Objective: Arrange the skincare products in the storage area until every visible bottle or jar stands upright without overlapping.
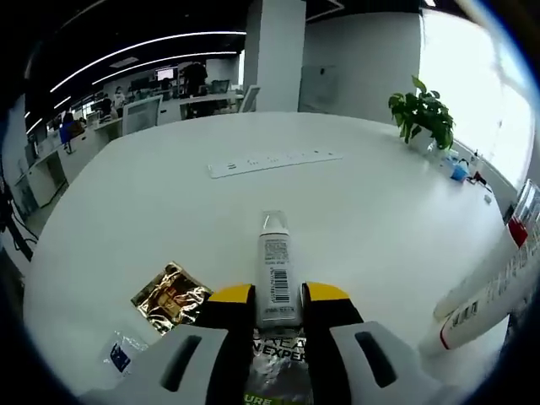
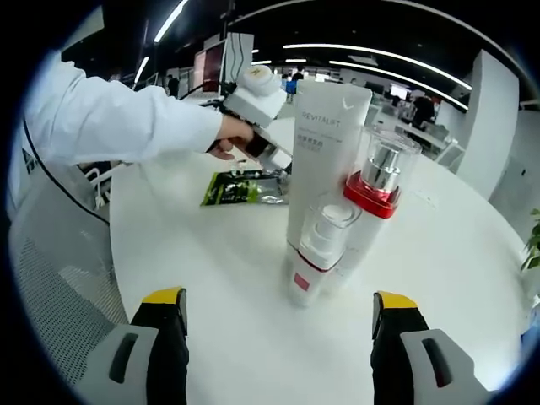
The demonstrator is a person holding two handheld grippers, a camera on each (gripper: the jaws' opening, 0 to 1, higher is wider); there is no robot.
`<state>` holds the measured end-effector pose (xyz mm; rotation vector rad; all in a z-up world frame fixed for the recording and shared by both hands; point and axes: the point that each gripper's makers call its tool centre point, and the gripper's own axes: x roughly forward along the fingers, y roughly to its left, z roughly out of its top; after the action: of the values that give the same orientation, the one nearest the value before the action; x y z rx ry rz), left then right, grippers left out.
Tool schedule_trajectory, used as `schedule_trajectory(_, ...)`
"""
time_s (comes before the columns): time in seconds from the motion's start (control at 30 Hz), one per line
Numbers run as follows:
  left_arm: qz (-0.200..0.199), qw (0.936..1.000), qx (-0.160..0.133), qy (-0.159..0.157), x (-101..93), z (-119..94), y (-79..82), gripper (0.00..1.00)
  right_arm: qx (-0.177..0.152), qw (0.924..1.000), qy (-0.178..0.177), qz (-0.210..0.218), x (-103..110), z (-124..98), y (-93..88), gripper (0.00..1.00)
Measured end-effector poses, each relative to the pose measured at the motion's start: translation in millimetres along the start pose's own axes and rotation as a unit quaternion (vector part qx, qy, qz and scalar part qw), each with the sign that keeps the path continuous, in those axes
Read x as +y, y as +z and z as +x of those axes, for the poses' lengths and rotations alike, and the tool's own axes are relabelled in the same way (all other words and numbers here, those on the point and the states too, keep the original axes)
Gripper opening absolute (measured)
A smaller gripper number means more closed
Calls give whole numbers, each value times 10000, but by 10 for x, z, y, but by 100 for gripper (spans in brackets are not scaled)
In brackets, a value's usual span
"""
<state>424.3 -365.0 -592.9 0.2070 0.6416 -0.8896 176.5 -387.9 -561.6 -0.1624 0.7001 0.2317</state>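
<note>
My left gripper (image 1: 278,297) is shut on a white tube (image 1: 275,268) with a barcode label, held flat with its cap pointing away over the white table (image 1: 169,211). Below it lies a dark sachet (image 1: 277,371) with green print. In the right gripper view, my right gripper (image 2: 278,316) stands open above the table, facing a cluster of upright products: a tall white tube (image 2: 325,160), a clear bottle with a red collar (image 2: 375,190) and a small white pump bottle (image 2: 316,253). The left gripper (image 2: 257,110), held in a person's hand, shows behind them.
A gold foil sachet (image 1: 171,297) and a small clear packet (image 1: 118,354) lie left of the left gripper. Two white tubes (image 1: 489,295) show at the right edge. A power strip (image 1: 274,162) and a potted plant (image 1: 422,114) stand farther off. A green sachet (image 2: 236,187) lies by the hand.
</note>
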Motion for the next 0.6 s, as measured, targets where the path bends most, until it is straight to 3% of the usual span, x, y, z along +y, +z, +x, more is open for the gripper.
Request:
schedule_trajectory(0.3,-208,9997,-23,-99,-37,-159,-45,21,9,10000,3,-11,3,9,-6,88)
schedule_trajectory(0.6,-156,9997,21,-167,-50,-249,-116,21,17,10000,31,-28,20,10,-5,87)
